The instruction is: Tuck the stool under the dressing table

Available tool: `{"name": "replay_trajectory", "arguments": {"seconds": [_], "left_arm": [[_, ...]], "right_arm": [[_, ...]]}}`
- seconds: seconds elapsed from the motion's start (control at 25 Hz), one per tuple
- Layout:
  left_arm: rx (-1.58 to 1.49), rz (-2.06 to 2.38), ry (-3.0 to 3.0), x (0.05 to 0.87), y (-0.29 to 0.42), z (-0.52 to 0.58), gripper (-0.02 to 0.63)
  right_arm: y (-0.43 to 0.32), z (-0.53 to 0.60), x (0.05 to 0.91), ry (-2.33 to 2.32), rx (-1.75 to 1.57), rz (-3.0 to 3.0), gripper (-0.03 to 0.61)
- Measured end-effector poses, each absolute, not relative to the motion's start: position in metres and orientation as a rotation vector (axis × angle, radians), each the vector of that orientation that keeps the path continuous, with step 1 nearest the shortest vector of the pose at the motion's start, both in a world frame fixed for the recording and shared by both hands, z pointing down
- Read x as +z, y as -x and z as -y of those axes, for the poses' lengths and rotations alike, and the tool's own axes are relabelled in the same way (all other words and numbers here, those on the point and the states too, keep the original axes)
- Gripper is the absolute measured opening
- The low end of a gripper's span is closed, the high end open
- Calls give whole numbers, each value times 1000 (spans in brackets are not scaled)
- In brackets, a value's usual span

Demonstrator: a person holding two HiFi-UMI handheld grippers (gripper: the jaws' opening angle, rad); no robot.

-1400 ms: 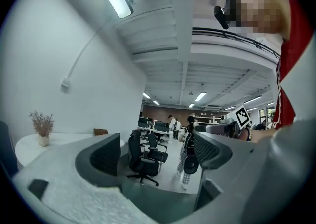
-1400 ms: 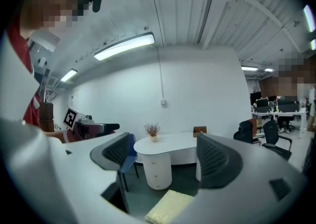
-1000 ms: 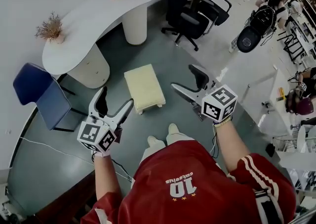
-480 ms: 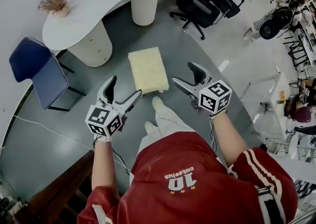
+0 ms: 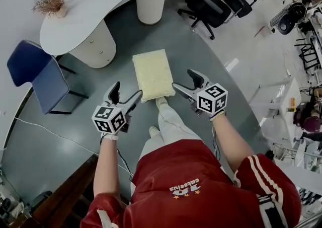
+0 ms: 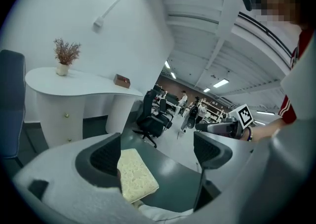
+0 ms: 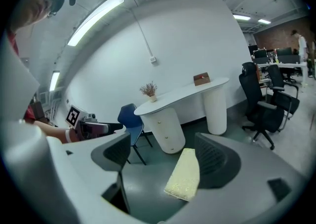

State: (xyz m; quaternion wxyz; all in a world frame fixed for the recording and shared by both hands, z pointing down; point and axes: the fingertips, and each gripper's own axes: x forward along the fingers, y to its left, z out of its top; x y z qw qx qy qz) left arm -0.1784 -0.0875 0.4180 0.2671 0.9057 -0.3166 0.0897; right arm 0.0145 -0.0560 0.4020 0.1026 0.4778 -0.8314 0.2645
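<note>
Your left gripper [image 5: 127,94]: jaws apart, empty, just beside the stool [image 5: 152,73], which stands on open floor short of the dressing table [image 5: 95,8]; your right gripper [image 5: 183,79] flanks its other side, jaws spread, empty; placed, I judge, for a two-sided push.

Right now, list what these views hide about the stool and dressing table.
Stool legs: head view, under its cushion.
Stool's left edge: left gripper view, behind left claw.
Dressing table far end: head view, cut by top edge.
Box contents: left gripper view, too small.
</note>
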Motion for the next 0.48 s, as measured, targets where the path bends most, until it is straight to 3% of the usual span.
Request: {"name": "replay_trajectory", "arguments": {"seconds": [0.48], "left_arm": [[405, 793, -2352, 549, 132, 165, 468]], "right_arm": [[-58, 149, 538, -1385, 938, 2344, 396]]}}
